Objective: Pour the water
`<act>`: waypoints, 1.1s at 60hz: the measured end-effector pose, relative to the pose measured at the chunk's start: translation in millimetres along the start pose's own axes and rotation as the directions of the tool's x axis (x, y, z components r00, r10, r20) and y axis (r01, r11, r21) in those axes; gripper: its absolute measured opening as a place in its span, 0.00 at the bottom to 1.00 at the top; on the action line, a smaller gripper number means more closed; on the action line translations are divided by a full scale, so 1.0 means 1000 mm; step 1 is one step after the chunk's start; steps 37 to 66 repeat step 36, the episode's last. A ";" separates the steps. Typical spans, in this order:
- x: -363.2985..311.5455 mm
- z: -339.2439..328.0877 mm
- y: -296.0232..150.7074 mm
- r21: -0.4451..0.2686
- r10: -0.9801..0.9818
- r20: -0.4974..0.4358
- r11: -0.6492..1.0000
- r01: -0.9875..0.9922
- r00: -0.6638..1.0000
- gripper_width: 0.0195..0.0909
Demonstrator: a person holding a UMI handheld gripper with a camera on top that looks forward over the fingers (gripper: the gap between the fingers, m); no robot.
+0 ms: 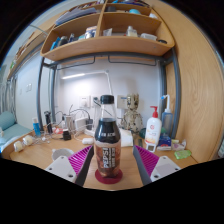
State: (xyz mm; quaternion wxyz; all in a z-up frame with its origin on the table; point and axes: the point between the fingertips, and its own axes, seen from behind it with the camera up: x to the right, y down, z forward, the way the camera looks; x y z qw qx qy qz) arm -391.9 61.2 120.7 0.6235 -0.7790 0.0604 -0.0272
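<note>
Pepsi bottle [108,140] upright on desk [40,157], between fingers [72,167], gaps either side; pump bottle [153,128] beyond.

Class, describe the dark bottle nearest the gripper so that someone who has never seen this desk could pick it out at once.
Start at the wooden desk beneath the wall shelves. The bottle stands upright near its front edge, between the open gripper's two pink-padded fingers, with gaps either side. Unlike the white pump bottle behind it, it is dark, with white lettering on its label.

"PEPSI" vert. on bottle [108,138] label
</note>
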 end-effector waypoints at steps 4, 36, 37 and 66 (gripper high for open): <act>0.003 -0.017 -0.003 0.013 -0.011 -0.036 1.000 0.011 0.999 0.87; -0.013 -0.077 -0.038 0.097 0.004 -0.069 0.995 0.003 0.998 0.88; -0.013 -0.077 -0.038 0.097 0.004 -0.069 0.995 0.003 0.998 0.88; -0.013 -0.077 -0.038 0.097 0.004 -0.069 0.995 0.003 0.998 0.88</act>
